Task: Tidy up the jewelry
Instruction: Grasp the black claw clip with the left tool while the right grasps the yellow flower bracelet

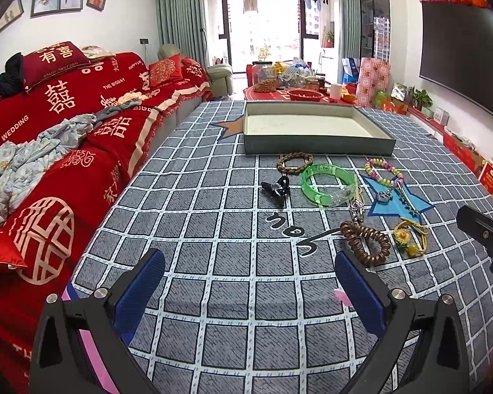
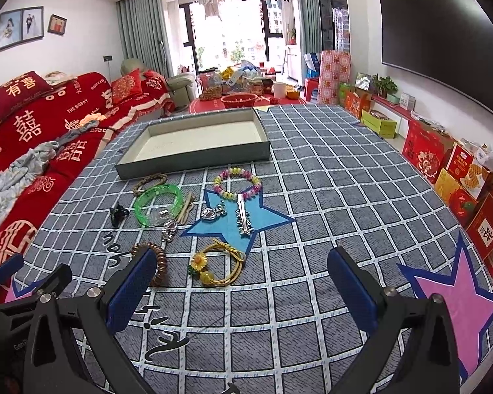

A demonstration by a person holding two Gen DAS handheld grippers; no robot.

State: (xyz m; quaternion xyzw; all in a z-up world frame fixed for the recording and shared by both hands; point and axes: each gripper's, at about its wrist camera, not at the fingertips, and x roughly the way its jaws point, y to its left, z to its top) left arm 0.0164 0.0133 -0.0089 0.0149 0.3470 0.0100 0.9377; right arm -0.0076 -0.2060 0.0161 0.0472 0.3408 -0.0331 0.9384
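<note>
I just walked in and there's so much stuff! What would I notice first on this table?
Probably the bright green bangle in the middle of the checked cloth, with a colourful bead bracelet beside it lying partly on a blue star. Behind them sits a big empty grey tray. Beyond the table's left side is a bright red sofa cover.

home living room | sofa [image 1: 82, 124] | TV [image 1: 460, 55] | curtains [image 1: 177, 13]

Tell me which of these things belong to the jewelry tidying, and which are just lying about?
Part of the job:
grey tray
green bangle
pastel bead bracelet
brown coil bracelet
yellow flower hair tie
black hair claw
silver hair clip

Just lying about:
red sofa cover
television
gift boxes
</note>
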